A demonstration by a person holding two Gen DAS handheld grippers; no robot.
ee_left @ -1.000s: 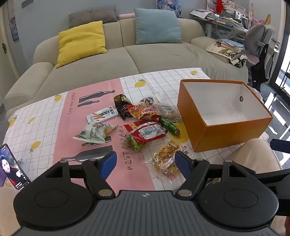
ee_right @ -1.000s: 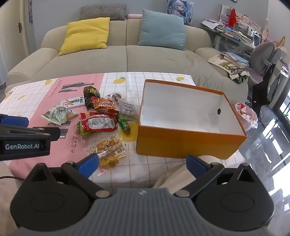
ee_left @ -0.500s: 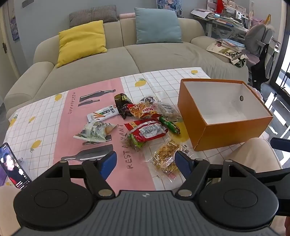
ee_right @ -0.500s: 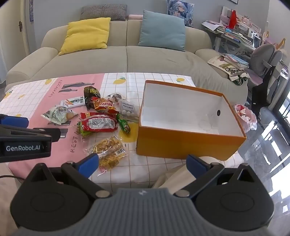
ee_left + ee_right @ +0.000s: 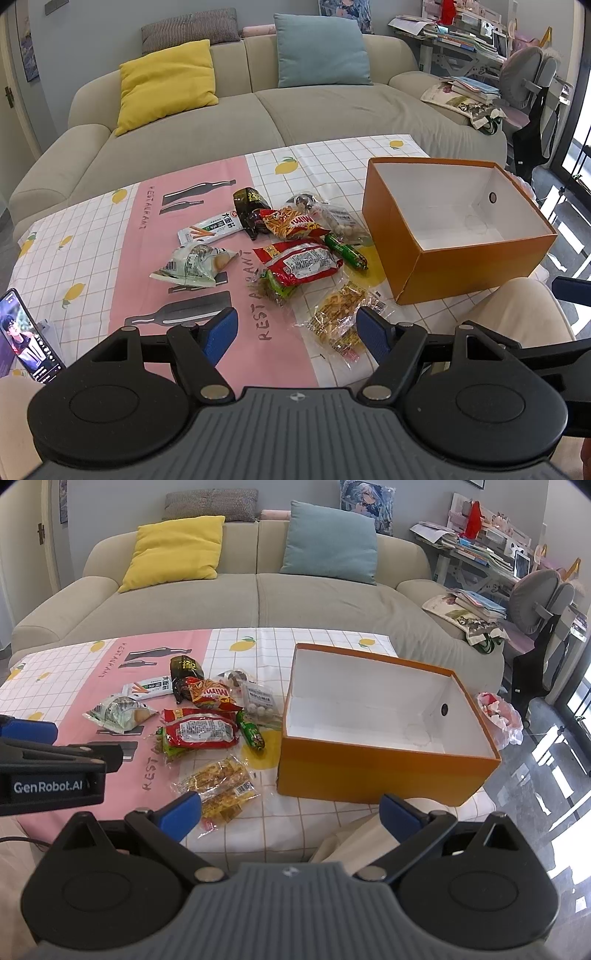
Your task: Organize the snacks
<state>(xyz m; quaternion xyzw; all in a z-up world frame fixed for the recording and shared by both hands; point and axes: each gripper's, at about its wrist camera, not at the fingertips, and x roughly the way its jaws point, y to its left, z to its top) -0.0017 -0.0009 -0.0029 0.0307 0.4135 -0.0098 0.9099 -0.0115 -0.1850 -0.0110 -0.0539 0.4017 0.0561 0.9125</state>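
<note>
Right wrist view: the right gripper (image 5: 290,812) and left gripper (image 5: 297,328) both hang wide open and empty; the snacks (image 5: 201,734) lie left of the empty orange box (image 5: 384,775). Overlapping slippery packets may slide or come up together

The left tool (image 5: 297,328) had a ribbed grey housing at 6 o'clock of its own view, stamped with a small round emblem. Two black lobes with round, disc-shaped recesses flanked it. Black link arms ran forward from silver pivot screws, and each ended in a blue pad (image 5: 221,329).

The right tool (image 5: 290,810) was built the same: grey ribbed body, black lobes, silver screws, blue fingertips (image 5: 180,809). In the right view, at 9 o'clock, the left tool's black side carried white "GenRobot.AI" lettering. A thin dark cable trailed at 8 o'clock. The person wore light beige trousers (image 5: 524,314).
</note>
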